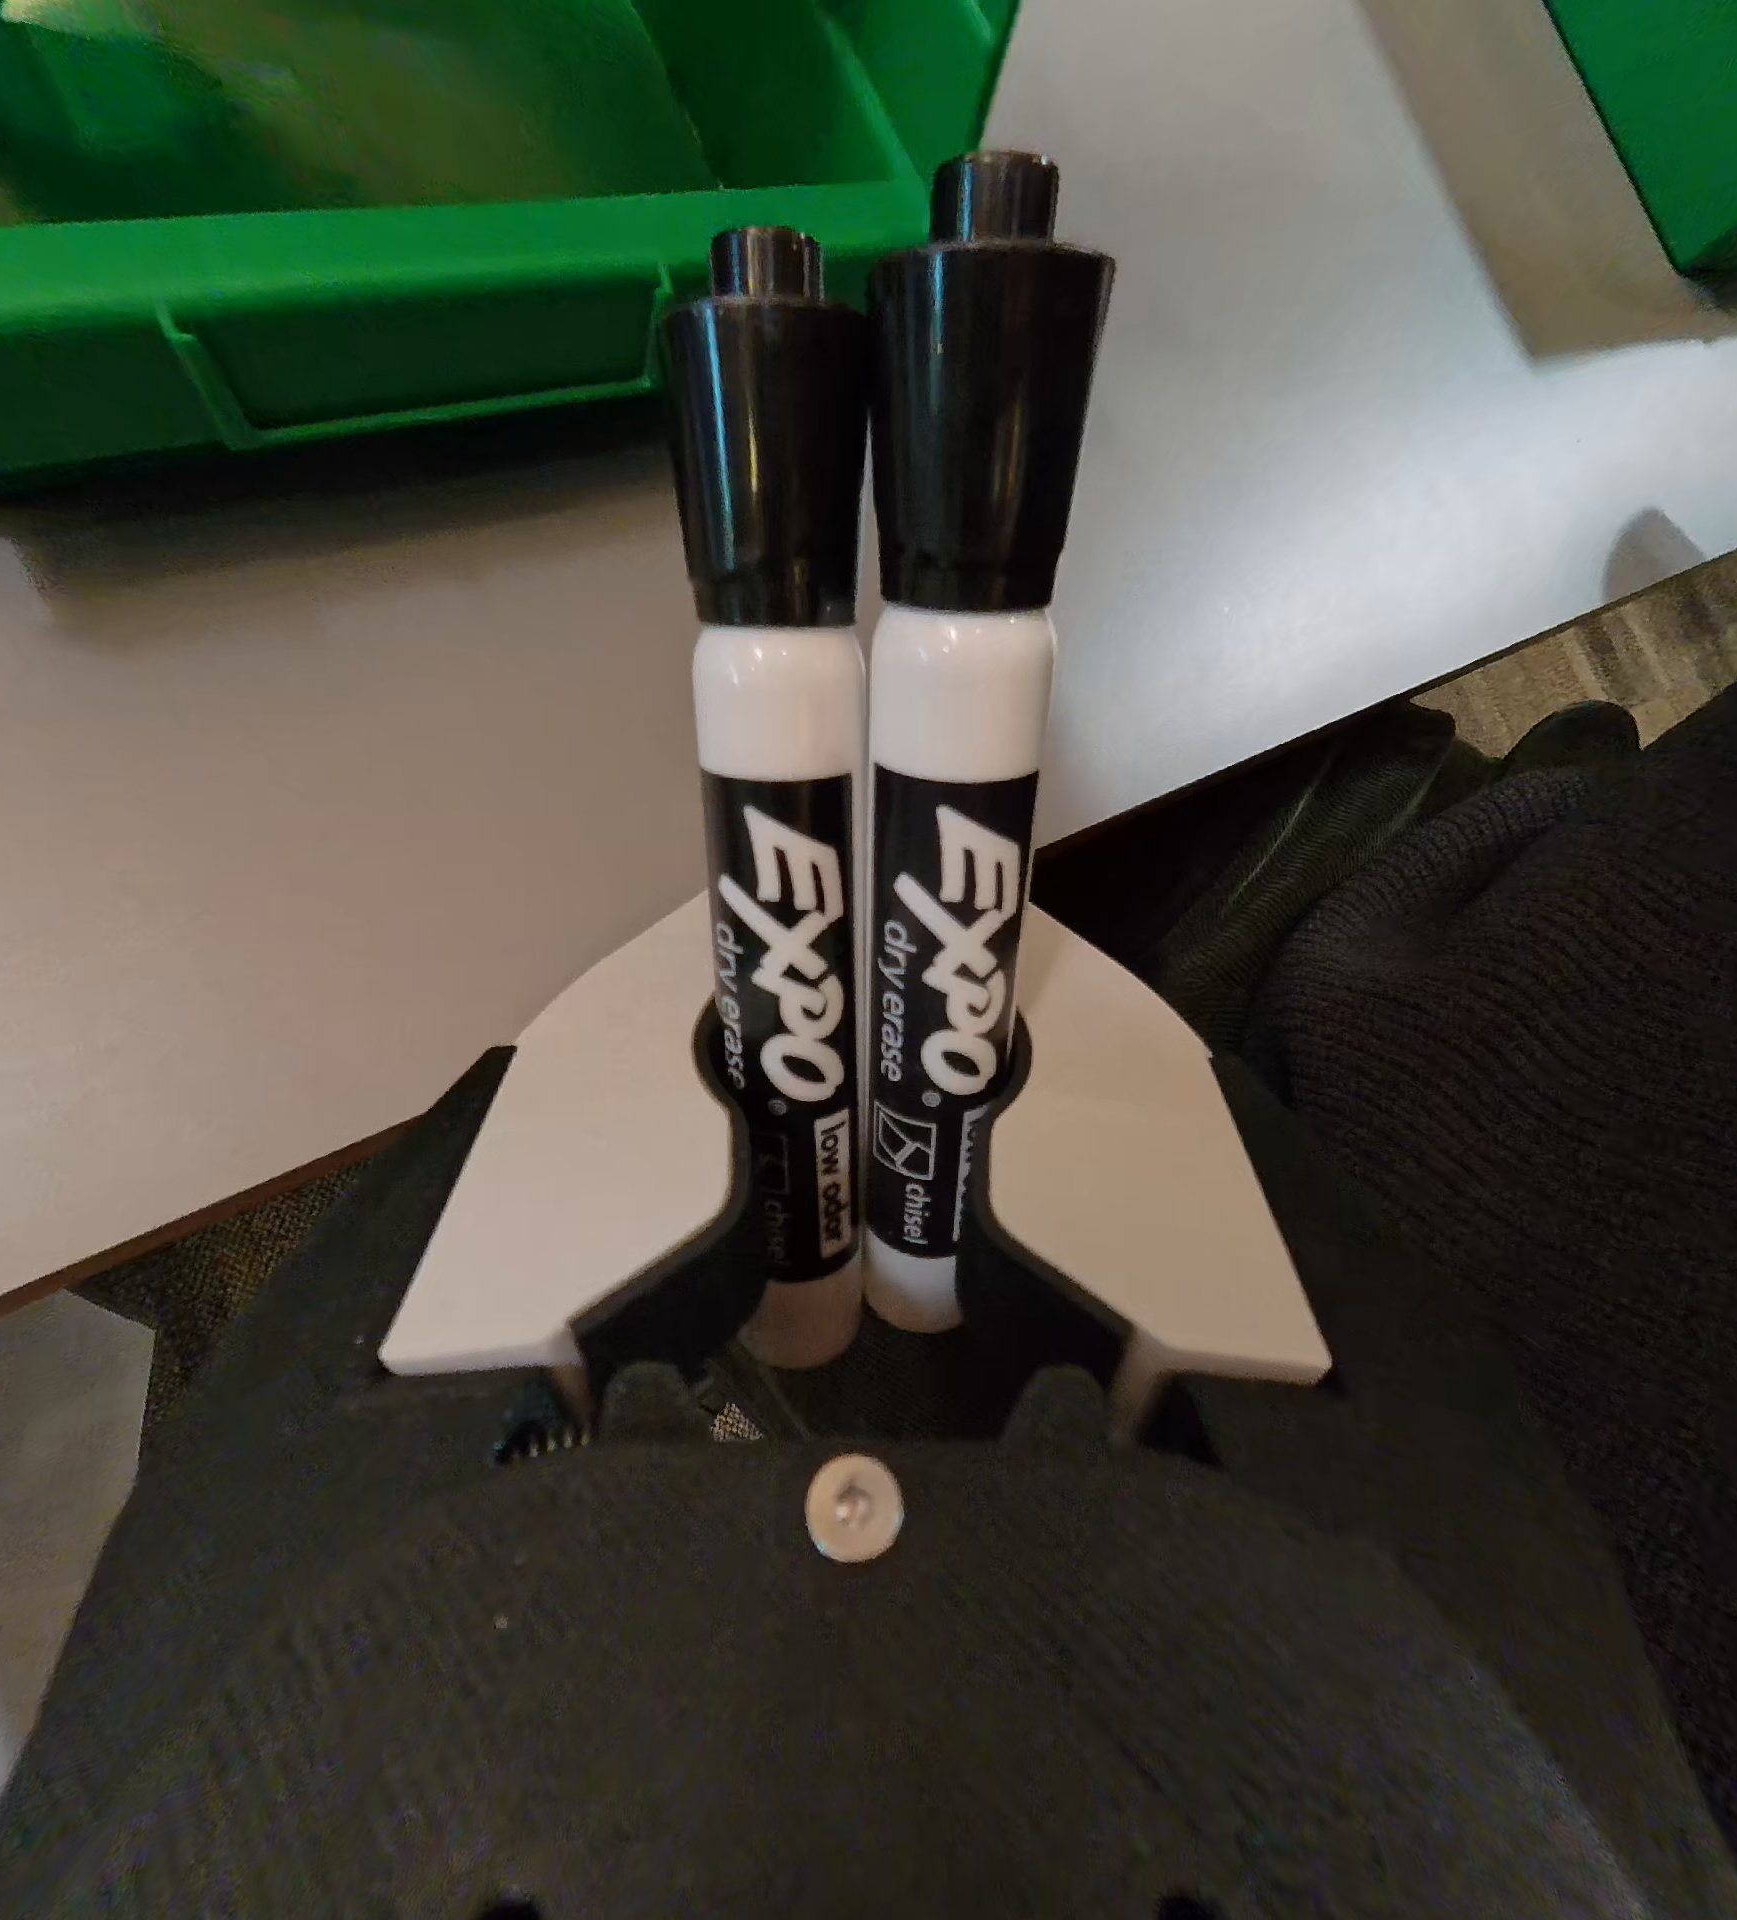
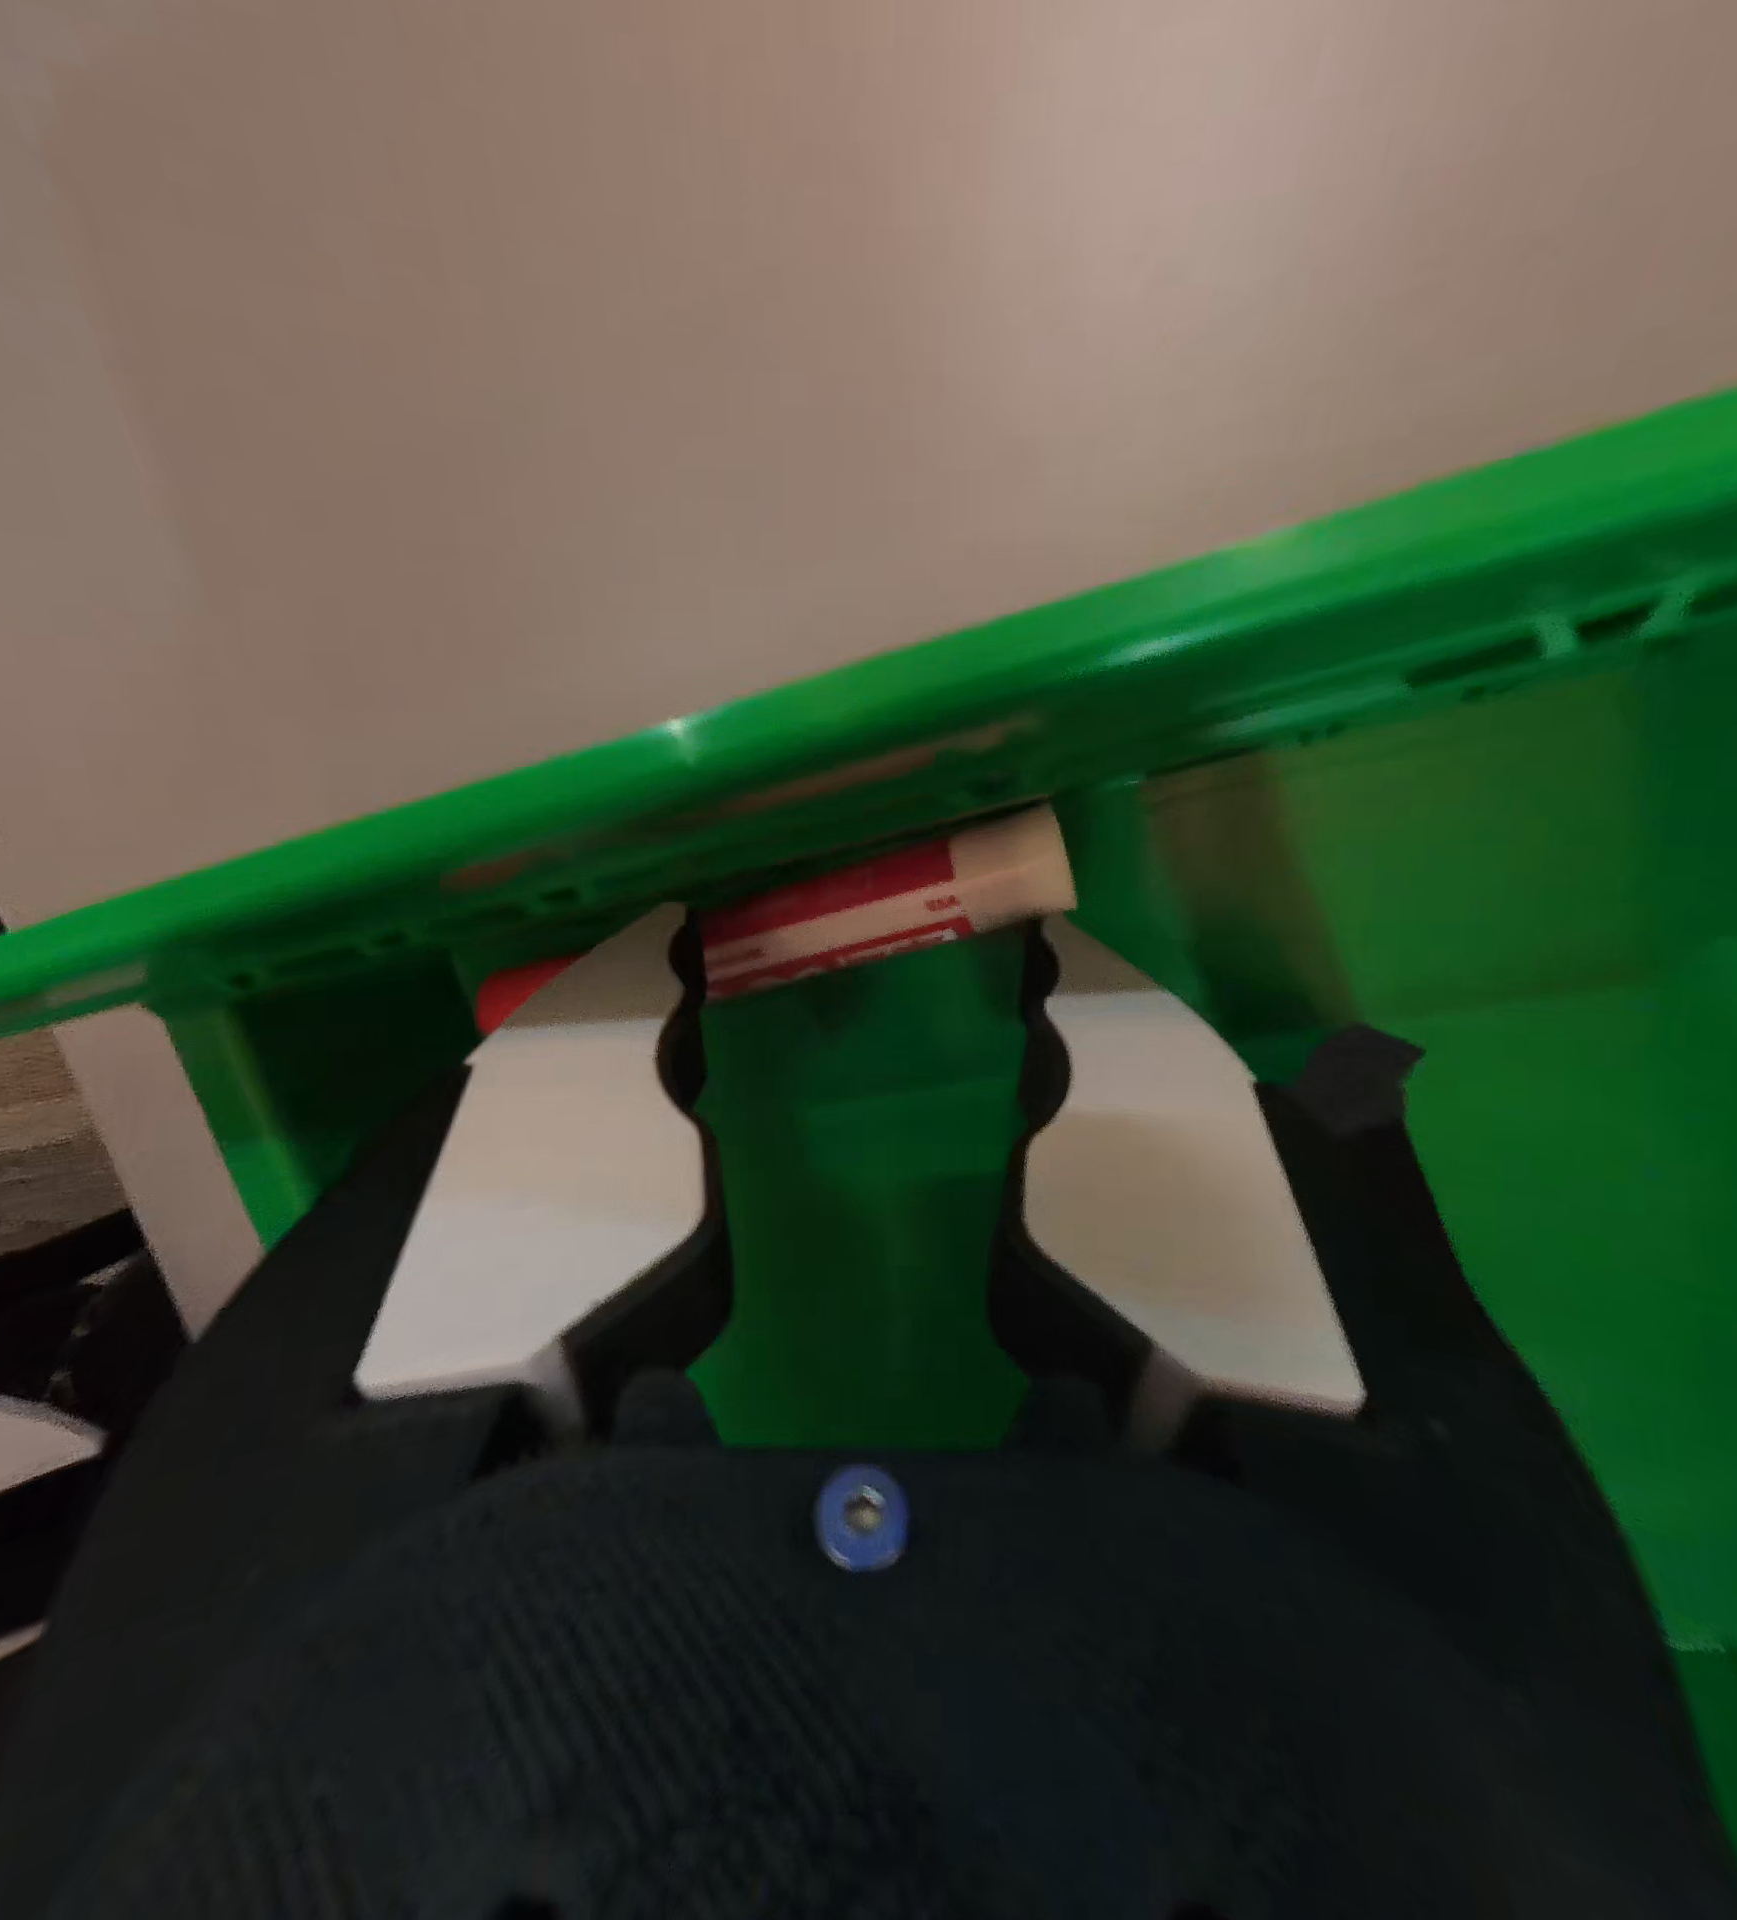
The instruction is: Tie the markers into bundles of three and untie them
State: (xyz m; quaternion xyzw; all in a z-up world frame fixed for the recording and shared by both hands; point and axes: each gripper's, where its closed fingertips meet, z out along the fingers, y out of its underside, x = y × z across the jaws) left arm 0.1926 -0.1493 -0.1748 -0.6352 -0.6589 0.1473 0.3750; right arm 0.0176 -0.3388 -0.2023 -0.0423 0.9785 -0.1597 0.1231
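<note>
My left gripper (image 1: 859,1049) is shut on two black dry-erase markers, the left one (image 1: 776,727) and the right one (image 1: 963,675). They lie side by side along the fingers with their black caps pointing forward, above a white table (image 1: 324,779). My right gripper (image 2: 859,966) is open, with its jaws apart, inside a green bin (image 2: 1466,935). A red-and-white marker (image 2: 874,904) lies crosswise just past its fingertips, against the bin's wall under the rim. Its red cap (image 2: 516,987) shows to the left of the left finger. I cannot tell if the fingertips touch it.
A green bin (image 1: 272,312) stands on the table ahead left of the left gripper, and another green bin (image 1: 1695,125) is at the far right. The table's edge runs diagonally, with dark knit fabric (image 1: 1518,1039) and carpet below it. A pale wall (image 2: 843,364) rises behind the right bin.
</note>
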